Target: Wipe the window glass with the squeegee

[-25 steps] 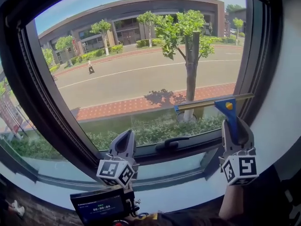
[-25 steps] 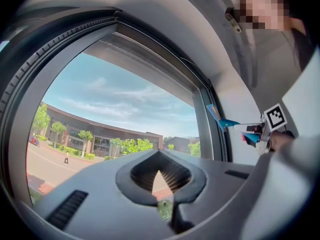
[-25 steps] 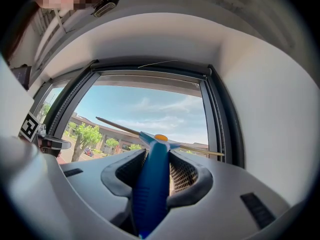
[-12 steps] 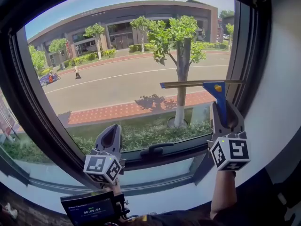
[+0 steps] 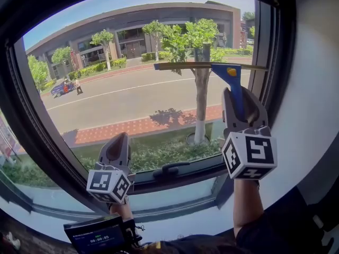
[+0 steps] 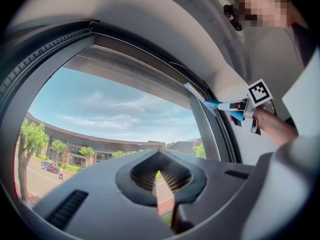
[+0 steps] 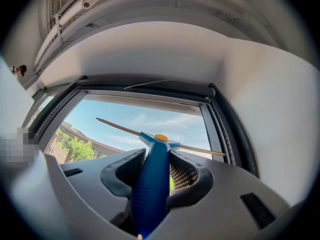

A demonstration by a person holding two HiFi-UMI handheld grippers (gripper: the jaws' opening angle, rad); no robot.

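The squeegee [image 5: 233,87] has a blue handle and a long brass-coloured blade bar that lies level against the window glass [image 5: 132,94], high on its right half. My right gripper [image 5: 241,109] is shut on the blue handle from below. In the right gripper view the squeegee handle [image 7: 152,184] runs up between the jaws of the right gripper [image 7: 157,165] to the blade. My left gripper [image 5: 117,142] hangs low by the bottom frame, shut on nothing. The left gripper [image 6: 161,170] points up at the glass, and the squeegee [image 6: 216,104] shows at upper right in its view.
A black window handle [image 5: 172,169] sits on the lower frame between the grippers. The dark right frame post [image 5: 271,62] stands just past the blade's right end. A small screen device [image 5: 98,236] sits below the left gripper. Outside are a tree, a road and a building.
My right gripper has carried the squeegee upward along the glass, from the lower right to the upper right. The left gripper has drifted a little left and stays shut.
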